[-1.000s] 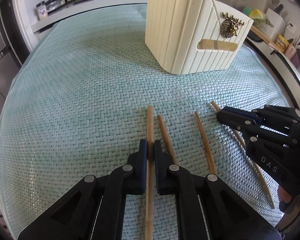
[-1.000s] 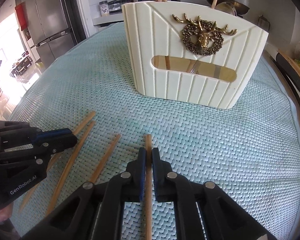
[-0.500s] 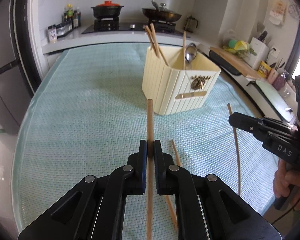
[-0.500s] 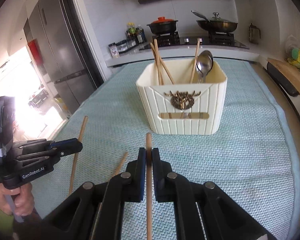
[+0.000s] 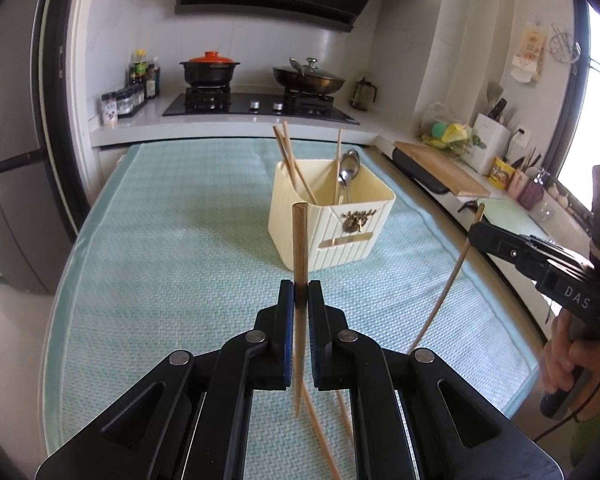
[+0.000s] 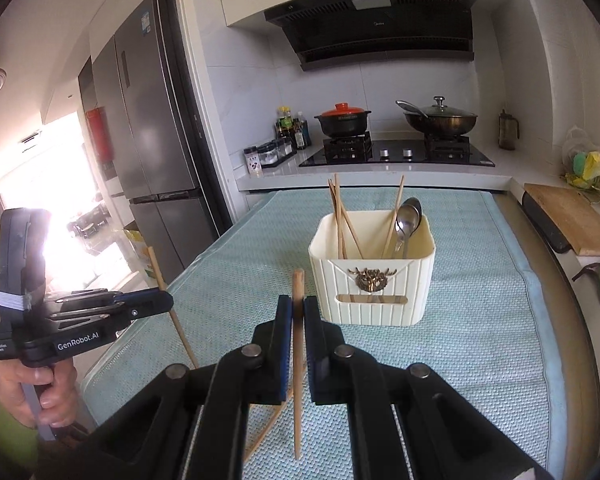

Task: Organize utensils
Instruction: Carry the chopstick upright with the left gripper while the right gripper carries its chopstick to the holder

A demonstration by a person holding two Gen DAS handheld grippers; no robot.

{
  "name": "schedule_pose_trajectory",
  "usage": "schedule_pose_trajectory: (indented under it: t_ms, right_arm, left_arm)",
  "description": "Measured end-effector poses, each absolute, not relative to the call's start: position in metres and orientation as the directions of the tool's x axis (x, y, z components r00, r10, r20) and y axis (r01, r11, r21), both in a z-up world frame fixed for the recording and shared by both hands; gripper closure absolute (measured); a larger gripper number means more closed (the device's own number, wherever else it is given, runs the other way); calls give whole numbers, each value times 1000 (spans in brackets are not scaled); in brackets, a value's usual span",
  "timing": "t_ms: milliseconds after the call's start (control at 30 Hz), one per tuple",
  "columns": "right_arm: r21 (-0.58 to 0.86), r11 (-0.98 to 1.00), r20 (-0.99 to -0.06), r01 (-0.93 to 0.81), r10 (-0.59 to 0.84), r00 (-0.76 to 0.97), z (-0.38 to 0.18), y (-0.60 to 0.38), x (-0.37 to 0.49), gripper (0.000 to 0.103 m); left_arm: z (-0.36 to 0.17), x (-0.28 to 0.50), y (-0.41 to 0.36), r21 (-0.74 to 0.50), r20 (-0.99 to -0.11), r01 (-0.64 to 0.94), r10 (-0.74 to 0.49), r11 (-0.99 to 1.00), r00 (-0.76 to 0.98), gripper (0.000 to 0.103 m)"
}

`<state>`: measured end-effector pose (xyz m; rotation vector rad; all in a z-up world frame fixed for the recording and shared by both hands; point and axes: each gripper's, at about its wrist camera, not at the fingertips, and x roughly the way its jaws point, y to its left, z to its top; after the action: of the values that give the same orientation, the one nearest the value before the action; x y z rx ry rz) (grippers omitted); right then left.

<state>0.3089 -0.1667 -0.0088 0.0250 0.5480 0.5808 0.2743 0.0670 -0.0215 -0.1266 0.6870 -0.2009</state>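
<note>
In the left wrist view, the left gripper (image 5: 301, 300) is seen clamped on a wooden chopstick (image 5: 300, 248), which is held nearly upright between the blue-edged fingers (image 5: 286, 312), its blunt end rising above them and its thin end hanging below. Ahead of the fingertips and slightly to the right, a cream utensil holder (image 5: 332, 228) with a brass deer emblem stands on the pale green woven mat (image 5: 160, 260); chopsticks and a metal spoon (image 5: 348, 172) are leaned inside it. Below the gripper, two loose chopsticks (image 5: 324, 444) are seen lying on the mat. To the right, the right gripper (image 5: 478, 230) is shown clamped on a second chopstick (image 5: 448, 280), held aslant above the mat.

In the right wrist view, the right gripper (image 6: 298, 308) is closed on its chopstick (image 6: 298, 344), held nearly upright, with the thin end hanging just above the mat (image 6: 480, 340). The utensil holder (image 6: 374, 280) is placed just ahead and to the right of the fingertips. To the left, the left gripper (image 6: 168, 302) is seen gripping its chopstick (image 6: 172, 308) aslant beyond the mat's edge. A loose chopstick (image 6: 268, 428) is partly visible under the fingers.
</note>
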Motion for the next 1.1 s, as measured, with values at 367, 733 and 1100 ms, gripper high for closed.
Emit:
schedule_pose_trajectory:
  t_ms: [367,733,1100]
  right_arm:
    - [141,846,-443,-515,519,731,8,-166,299,97]
    - [78,856,-398,-511,497,771,41,-167,311,97]
    - [-33,888,-276,-458,432,858,117,-164,364,97]
  left_arm:
    - [-5,270,69,-211,-580,150,-247,966,776,98]
    - [34,295,63,-234,-527,188,-287,954,800,98]
    - [114,373,52,-209,-415,204,-275,957,867,98]
